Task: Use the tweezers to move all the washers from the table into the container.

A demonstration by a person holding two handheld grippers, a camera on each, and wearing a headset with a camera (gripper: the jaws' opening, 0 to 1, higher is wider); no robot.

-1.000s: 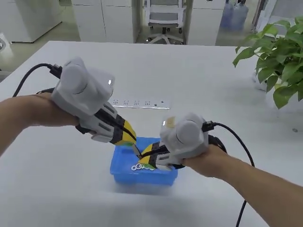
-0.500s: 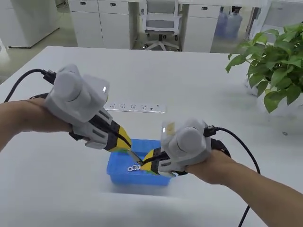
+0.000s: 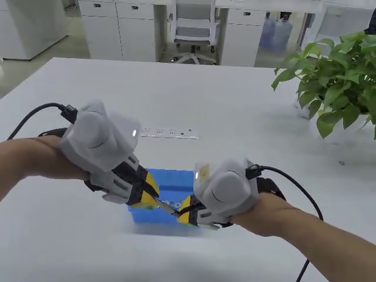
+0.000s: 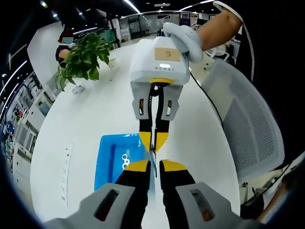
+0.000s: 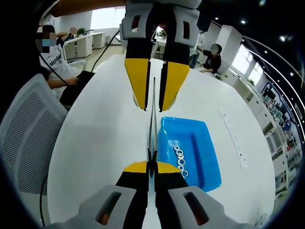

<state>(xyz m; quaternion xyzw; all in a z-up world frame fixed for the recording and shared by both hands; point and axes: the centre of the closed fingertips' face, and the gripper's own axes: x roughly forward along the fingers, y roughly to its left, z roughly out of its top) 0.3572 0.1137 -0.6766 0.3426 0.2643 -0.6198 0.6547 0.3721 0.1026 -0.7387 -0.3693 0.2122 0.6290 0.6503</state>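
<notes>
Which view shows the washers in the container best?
The right gripper view: the washers lie in a plain row in the container. The left gripper view shows them smaller. In the head view the left gripper and right gripper cover most of the container.

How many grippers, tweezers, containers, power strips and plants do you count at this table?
Grippers: 2 (left gripper, right gripper)
Pairs of tweezers: 1
Blue container: 1
Power strip: 1
Green plant: 1
Total: 6
</notes>
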